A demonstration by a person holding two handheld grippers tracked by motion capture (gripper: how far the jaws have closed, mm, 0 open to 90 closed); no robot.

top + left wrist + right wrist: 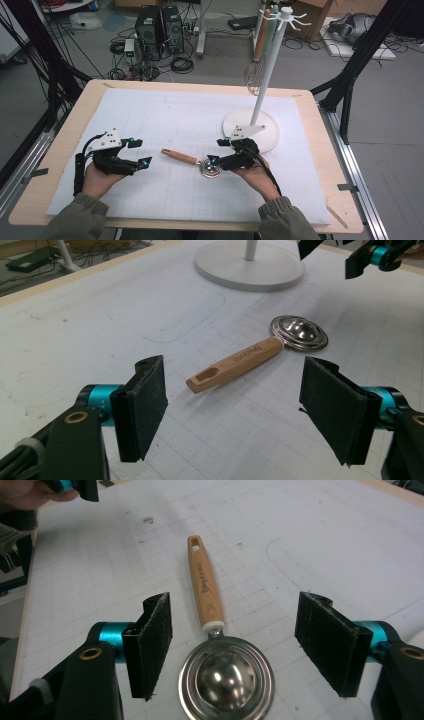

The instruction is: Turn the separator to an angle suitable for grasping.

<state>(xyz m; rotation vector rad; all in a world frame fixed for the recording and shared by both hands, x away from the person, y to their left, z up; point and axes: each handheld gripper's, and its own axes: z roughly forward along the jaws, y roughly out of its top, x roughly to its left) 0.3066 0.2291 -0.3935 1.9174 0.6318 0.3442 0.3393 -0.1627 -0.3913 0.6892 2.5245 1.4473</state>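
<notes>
A utensil with a wooden handle (pixel 180 157) and a round metal head (pixel 209 169) lies flat on the white mat (pixel 165 115). My right gripper (pixel 218 151) stands open just right of the head. In the right gripper view its pads (pixel 155 642) flank the junction of handle (pixel 205 585) and head (pixel 227 677) without touching either. My left gripper (pixel 141 152) is open to the left of the handle's free end, apart from it. In the left gripper view the handle (pixel 240 360) lies beyond its pads (pixel 142 407), with nothing between them.
A white stand with a round base (pixel 270 135) and a tall pole (pixel 265 75) rises behind the right gripper; a whisk (pixel 256 75) and other utensils hang from its hooks. The mat covers a wooden table (pixel 330 165). Computers and cables lie on the floor beyond.
</notes>
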